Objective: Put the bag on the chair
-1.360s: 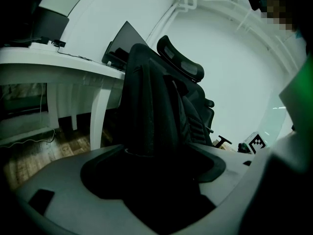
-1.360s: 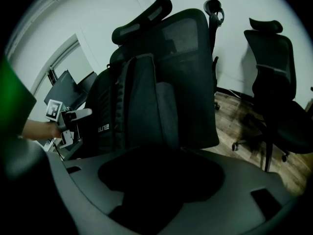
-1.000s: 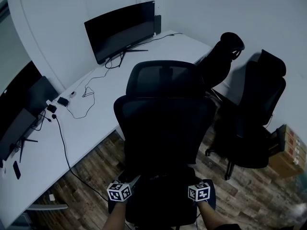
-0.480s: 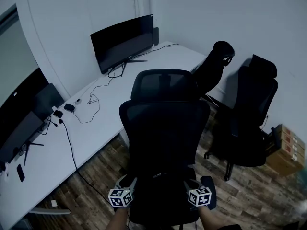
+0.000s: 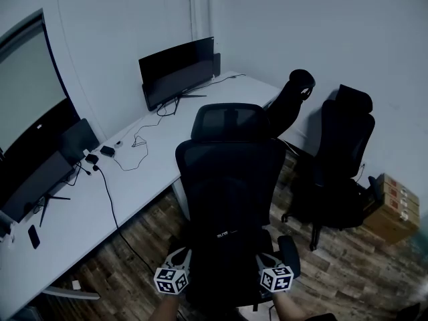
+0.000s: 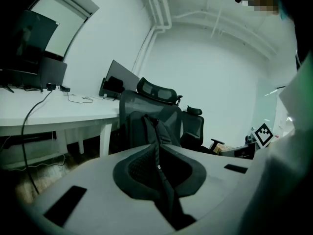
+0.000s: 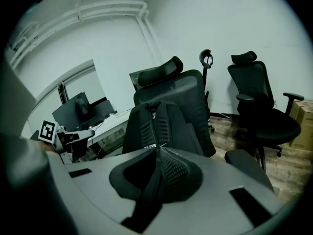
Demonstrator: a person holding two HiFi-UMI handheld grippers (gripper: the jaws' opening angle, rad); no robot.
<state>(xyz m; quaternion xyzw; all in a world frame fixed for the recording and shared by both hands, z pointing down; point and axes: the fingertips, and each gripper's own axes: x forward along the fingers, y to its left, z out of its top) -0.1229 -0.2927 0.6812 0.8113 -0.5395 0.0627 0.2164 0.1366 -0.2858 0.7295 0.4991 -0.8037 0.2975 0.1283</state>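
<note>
The black bag [image 5: 227, 249] stands in front of the backrest of the black office chair [image 5: 231, 172], down between my two grippers; whether it rests on the seat is hidden. My left gripper [image 5: 182, 258] is at its left side and my right gripper [image 5: 265, 259] at its right. In the left gripper view the jaws are closing, and my left gripper [image 6: 163, 177] pinches a black strap [image 6: 157, 153] that leads up to the bag [image 6: 155, 130]. In the right gripper view my right gripper [image 7: 155, 177] is likewise closing on a strap [image 7: 157, 166] of the bag [image 7: 159, 126].
A white L-shaped desk [image 5: 134, 179] with monitors [image 5: 177, 79] and cables runs along the left. Two more black chairs [image 5: 341, 159] stand at the right, next to cardboard boxes [image 5: 394, 209]. The near chair's armrest [image 5: 289, 254] is beside my right gripper.
The head view has tilted up, so the chair and desk sit lower and farther off. Both grippers stay at the bag's sides, slightly lower in the picture.
</note>
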